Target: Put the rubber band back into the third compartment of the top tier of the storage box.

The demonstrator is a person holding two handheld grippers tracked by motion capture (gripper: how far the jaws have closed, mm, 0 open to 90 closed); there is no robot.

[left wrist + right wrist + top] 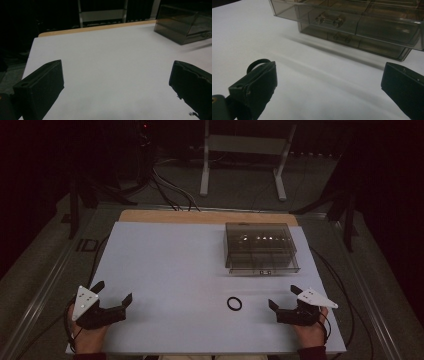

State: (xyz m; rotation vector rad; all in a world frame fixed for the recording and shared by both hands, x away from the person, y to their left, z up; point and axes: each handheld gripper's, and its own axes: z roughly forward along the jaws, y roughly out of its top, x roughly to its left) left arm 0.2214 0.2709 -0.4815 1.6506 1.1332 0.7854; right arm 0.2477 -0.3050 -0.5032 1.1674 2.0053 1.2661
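Right hand-held gripper (283,297): jaws spread wide, nothing between them.
Left hand-held gripper (114,291): jaws spread, nothing between them.
Black ring (234,303): flat on the desk (165,265), just left of the right hand-held gripper; round, no long axis.
Drawer box (261,248): beyond the ring, long side across the desk.

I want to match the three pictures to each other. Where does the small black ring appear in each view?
High view: the black ring lies flat on the white table, low and right of centre, left of the right gripper.
Left gripper view: the ring is not in it.
Right gripper view: the ring sits at the left, partly behind the left finger.
Shared landmark: the smoky clear drawer box.
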